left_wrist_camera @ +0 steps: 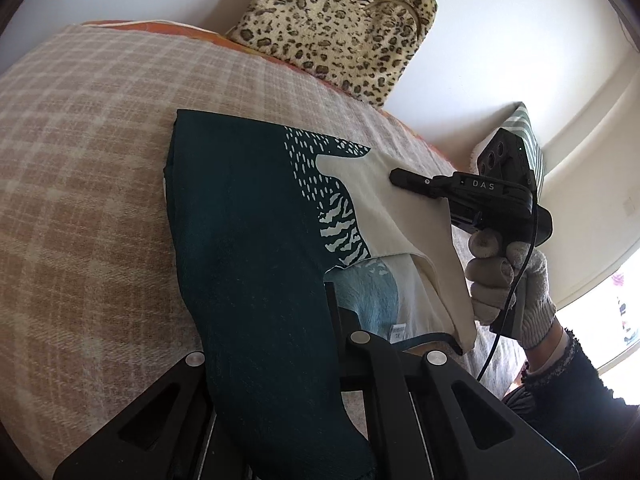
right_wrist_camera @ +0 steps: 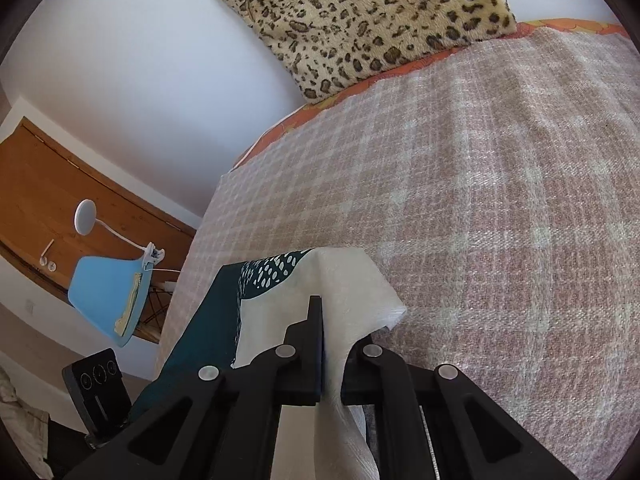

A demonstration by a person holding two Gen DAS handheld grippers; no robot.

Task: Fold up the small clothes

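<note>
A small garment (left_wrist_camera: 240, 220), dark teal with a cream panel and a white speckled print, lies partly lifted off the plaid blanket (left_wrist_camera: 80, 160). My left gripper (left_wrist_camera: 326, 292) is shut on its near teal edge, and the cloth drapes over the fingers and hides the left one. My right gripper (left_wrist_camera: 400, 179), held by a gloved hand (left_wrist_camera: 508, 280), pinches the cream corner further right. In the right wrist view the right gripper (right_wrist_camera: 322, 312) is shut on the cream cloth (right_wrist_camera: 352, 280), which bunches up between the fingers. The left gripper's body (right_wrist_camera: 96, 384) shows at the lower left.
A leopard-print pillow (left_wrist_camera: 336, 20) leans on the wall at the head of the bed. A striped cushion (left_wrist_camera: 528, 140) sits at the right. Beside the bed stand a blue chair (right_wrist_camera: 104, 300) and a white lamp (right_wrist_camera: 86, 216). The plaid blanket (right_wrist_camera: 500, 200) stretches wide to the right.
</note>
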